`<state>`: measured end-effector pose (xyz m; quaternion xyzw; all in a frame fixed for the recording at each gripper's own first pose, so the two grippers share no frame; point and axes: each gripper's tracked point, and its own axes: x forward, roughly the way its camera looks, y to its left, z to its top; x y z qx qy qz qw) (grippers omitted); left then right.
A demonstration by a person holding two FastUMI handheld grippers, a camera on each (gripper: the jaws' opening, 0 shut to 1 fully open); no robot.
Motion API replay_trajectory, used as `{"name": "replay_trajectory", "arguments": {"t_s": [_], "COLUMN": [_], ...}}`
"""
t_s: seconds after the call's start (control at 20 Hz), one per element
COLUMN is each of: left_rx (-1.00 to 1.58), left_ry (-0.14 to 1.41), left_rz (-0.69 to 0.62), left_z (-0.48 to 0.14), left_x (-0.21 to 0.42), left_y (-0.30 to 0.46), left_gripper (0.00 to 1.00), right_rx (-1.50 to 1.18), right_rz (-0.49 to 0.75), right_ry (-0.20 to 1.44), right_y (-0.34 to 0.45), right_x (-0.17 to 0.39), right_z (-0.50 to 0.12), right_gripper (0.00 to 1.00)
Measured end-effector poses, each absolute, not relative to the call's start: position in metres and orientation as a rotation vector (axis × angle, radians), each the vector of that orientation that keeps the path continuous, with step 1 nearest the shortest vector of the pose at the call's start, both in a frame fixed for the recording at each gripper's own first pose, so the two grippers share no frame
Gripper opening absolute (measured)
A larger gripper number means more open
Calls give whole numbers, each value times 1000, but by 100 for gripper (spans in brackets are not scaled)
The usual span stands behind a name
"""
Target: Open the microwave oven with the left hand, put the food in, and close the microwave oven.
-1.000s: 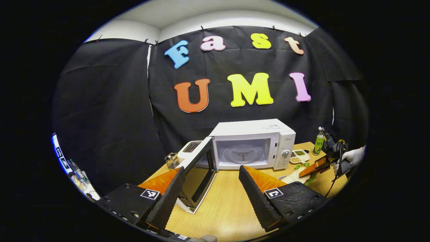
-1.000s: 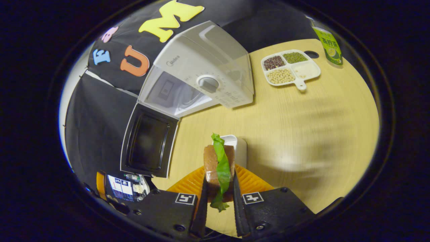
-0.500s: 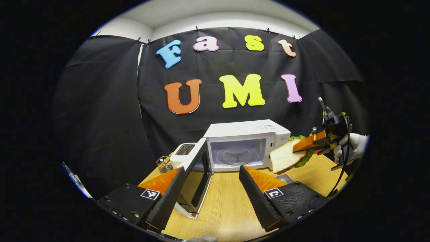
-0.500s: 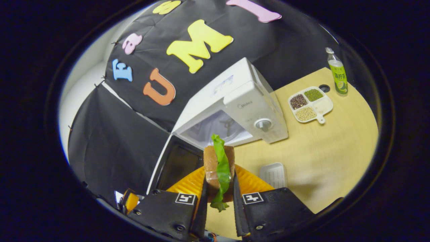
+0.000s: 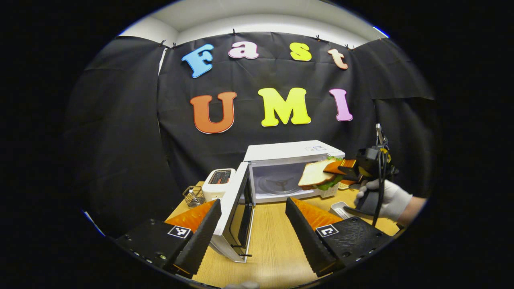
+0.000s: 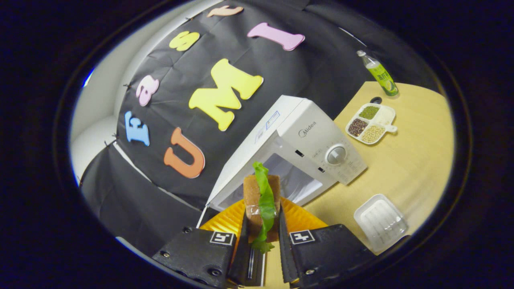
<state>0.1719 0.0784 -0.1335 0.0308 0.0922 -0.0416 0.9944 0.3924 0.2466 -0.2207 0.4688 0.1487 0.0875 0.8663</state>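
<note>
The white microwave (image 5: 291, 151) (image 6: 309, 128) stands at the back of the wooden table with its door (image 5: 235, 210) swung wide open to the left. Its cavity with the turntable (image 5: 279, 182) is bare. My right gripper (image 6: 262, 218) (image 5: 341, 168) is shut on a sandwich (image 6: 261, 196) (image 5: 317, 174) of bread and green lettuce, held in the air just in front of the cavity's right side. A gloved hand (image 5: 383, 196) holds that gripper. My left gripper (image 5: 253, 212) hangs open over the table in front of the door, holding nothing.
A white toaster (image 5: 217, 180) and a small wire basket (image 5: 194, 195) stand left of the microwave. An empty white tray (image 6: 379, 220) (image 5: 341, 208) lies on the table near the right gripper. A divided dish of beans (image 6: 370, 123) and a green bottle (image 6: 379, 74) sit right of the microwave.
The right gripper has lifted the sandwich off the white tray and carried it up and left to the microwave's opening. The left gripper has stayed open and drifted slightly.
</note>
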Motion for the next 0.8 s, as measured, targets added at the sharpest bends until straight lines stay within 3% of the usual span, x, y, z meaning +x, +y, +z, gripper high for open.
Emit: {"name": "replay_trajectory", "arguments": {"t_s": [0.05,0.1,0.5,0.8], "left_rx": [62,63,111,100], "left_ry": [186,183,167,191], "left_rz": [-82,-83,-60,-57], "left_z": [-135,-137,-139,-145], "left_x": [172,171,165,175], "left_y": [82,85,103,99], "left_gripper": [97,97,97,97], "right_rx": [1006,1034,1093,987], "right_rz": [169,151,5,1], "right_ry": [299,279,218,210], "right_y": [258,272,333,348], "right_x": [402,413,505,547], "right_z": [-230,-238,-283,-303], "right_gripper": [29,37,37,37]}}
